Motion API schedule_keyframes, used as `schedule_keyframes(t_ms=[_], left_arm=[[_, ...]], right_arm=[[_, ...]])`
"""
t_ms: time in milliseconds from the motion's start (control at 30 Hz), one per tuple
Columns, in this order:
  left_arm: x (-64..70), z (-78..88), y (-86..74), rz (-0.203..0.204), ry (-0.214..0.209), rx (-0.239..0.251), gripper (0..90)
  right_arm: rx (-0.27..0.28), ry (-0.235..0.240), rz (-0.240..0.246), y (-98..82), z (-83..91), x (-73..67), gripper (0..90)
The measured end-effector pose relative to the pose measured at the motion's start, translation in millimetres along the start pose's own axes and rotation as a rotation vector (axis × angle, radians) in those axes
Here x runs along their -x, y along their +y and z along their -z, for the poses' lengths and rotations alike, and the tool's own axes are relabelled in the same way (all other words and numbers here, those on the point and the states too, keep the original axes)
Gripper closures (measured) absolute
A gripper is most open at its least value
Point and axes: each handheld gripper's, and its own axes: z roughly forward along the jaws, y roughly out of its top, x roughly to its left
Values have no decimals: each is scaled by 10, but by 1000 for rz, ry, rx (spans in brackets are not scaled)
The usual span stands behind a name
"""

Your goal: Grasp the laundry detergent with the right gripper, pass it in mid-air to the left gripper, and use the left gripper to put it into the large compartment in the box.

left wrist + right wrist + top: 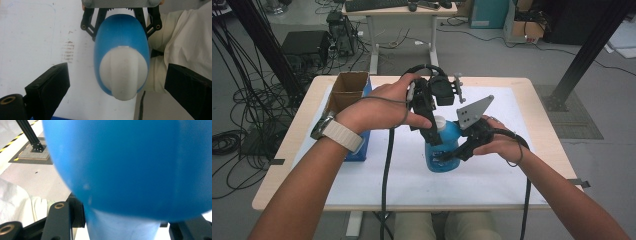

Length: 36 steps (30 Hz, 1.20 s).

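Note:
A blue bottle (443, 152) with a white cap (440, 122) stands upright on the white sheet near the middle of the table. My right gripper (446, 157) comes in from the right and is shut on the bottle's blue body (130, 165). My left gripper (435, 134) hangs over the bottle, pointing down. In the left gripper view its black jaws stand wide apart on either side of the white cap (122, 72), with a gap on each side, so the left gripper (117, 87) is open. The right gripper's linkage (120, 17) clasps the far side of the bottle.
An open brown cardboard box (347, 85) sits on a blue box (361, 147) at the table's left. The white sheet (507, 165) covers most of the wooden table (542, 125). Cables trail from both grippers toward the front edge.

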Motion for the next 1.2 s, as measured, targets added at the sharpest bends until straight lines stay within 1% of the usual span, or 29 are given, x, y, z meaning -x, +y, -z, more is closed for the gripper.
schedule_keyframes(t_ms=[533, 567, 700, 1200], left_arm=[[5, 2, 1, 2, 3, 0, 62], [6, 1, 2, 2, 4, 0, 62], [7, -1, 5, 1, 4, 0, 61], [6, -3, 8, -1, 2, -2, 62]], right_arm=[[2, -3, 0, -3, -1, 7, 434], [6, -8, 18, -7, -9, 21, 434], [6, -10, 21, -8, -7, 21, 434], [4, -10, 16, -11, -6, 25, 434]])
